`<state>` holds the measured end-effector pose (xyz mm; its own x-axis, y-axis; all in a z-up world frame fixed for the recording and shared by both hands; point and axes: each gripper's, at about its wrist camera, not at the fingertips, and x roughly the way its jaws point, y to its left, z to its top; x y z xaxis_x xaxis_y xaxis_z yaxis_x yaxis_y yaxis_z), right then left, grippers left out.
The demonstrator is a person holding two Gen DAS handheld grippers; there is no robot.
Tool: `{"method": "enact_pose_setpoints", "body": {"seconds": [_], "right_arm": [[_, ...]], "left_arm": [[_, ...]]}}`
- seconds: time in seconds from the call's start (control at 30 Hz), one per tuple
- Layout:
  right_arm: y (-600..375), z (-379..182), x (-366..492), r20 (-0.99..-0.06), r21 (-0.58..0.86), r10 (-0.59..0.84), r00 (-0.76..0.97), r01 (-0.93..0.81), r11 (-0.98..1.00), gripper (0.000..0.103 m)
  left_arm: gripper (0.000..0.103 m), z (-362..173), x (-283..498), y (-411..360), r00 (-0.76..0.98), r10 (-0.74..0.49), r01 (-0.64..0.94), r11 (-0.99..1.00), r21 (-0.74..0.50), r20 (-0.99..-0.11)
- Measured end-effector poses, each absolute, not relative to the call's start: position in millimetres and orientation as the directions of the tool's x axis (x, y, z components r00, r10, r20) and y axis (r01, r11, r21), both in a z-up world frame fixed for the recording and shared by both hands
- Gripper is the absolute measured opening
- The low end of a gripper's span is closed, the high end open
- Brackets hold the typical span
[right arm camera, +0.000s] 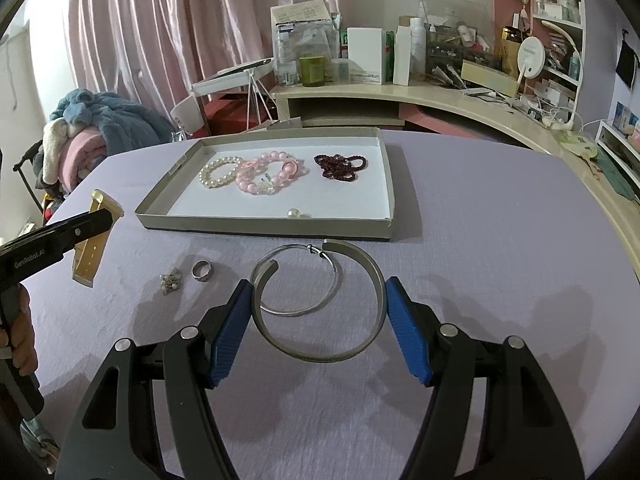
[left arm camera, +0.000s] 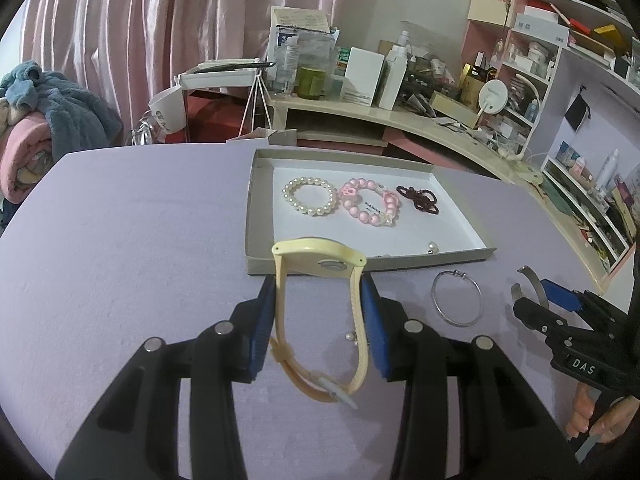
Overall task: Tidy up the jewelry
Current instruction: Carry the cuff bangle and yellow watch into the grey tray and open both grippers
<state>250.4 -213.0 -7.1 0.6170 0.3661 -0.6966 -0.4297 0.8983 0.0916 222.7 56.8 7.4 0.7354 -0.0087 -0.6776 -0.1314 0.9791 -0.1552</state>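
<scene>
1. Left gripper point(left arm camera: 320, 320): its blue pads are closed against the two strap sides of a cream-yellow watch point(left arm camera: 316, 264), whose case stands just past the fingertips and whose buckled strap hangs back between the fingers, above the lilac worktop point(left arm camera: 140, 220).
2. Right gripper point(right arm camera: 320, 308): its pads press on opposite sides of a wide silver cuff bangle point(right arm camera: 368, 272), the cuff's open gap pointing away from the gripper.
3. Thin silver hoop point(right arm camera: 298, 278): lies on the worktop ahead of the right gripper, seen through the cuff's ring.
4. Shallow box lid point(right arm camera: 264, 226): sits beyond both grippers; inside lie a white pearl bracelet point(right arm camera: 218, 172), a pink bead bracelet point(right arm camera: 266, 176), a dark red bead strand point(right arm camera: 340, 166) and a loose pearl earring point(right arm camera: 294, 213) near the front wall.
5. Silver ring point(right arm camera: 202, 270) and small cluster of earrings point(right arm camera: 171, 282): rest on the worktop forward and left of the right gripper.
</scene>
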Motion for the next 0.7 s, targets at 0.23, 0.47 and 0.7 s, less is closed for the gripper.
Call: {"method": "enact_pose_setpoints", "body": {"seconds": [0.23, 0.47, 0.7], "right_arm": [[-212, -12, 257, -0.703, 0.090, 0.362, 0.612, -0.429, 0.899, 0.068], [-202, -9, 270, -0.701, 0.063, 0.344, 0.624, -0.427, 0.902, 0.068], [-181, -1, 291, -0.687, 0.029, 0.332, 0.647, -0.432, 0.901, 0.068]], "left_arm": [[0.041, 4, 227, 56, 0.729, -0.015, -0.126, 0.980, -0.155, -0.684], [0.041, 2, 233, 56, 0.728, -0.018, -0.122, 0.980, -0.156, -0.686], [0.041, 3, 246, 57, 0.727, -0.027, -0.118, 0.979, -0.164, -0.686]]}}
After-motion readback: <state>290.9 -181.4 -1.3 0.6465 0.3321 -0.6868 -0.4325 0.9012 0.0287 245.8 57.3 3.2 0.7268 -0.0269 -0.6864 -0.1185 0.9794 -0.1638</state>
